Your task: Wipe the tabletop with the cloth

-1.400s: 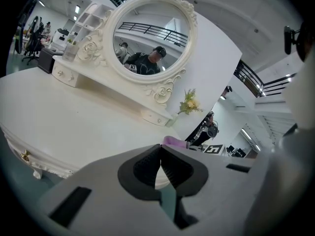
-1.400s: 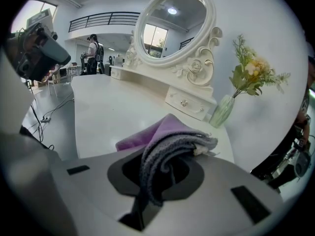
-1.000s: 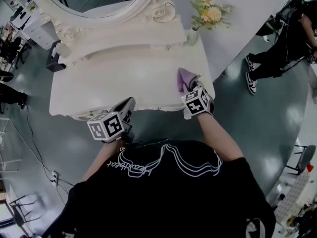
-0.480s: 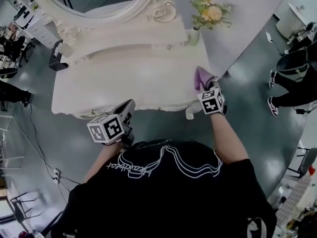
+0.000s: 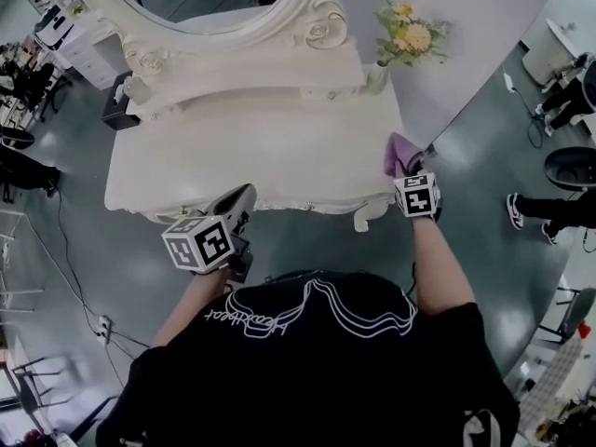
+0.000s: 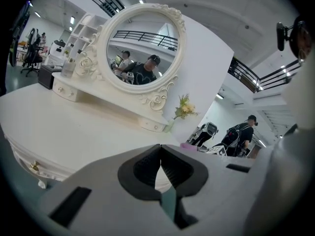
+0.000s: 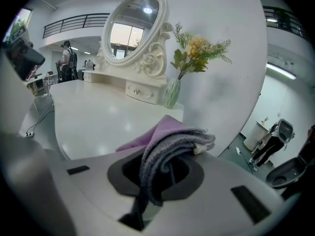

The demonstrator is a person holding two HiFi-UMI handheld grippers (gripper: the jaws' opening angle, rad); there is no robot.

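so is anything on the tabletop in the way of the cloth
Nothing visible does. The tabletop left of the cloth lies bare; only the flower vase stands at the back right corner, behind the cloth.

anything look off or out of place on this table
Nothing stands out. The flower vase stands upright at the back right corner, the tabletop shows no spill, and the right tool grips the purple cloth at the right edge.

Bright, even light; fisheye-warped, vignetted edges.
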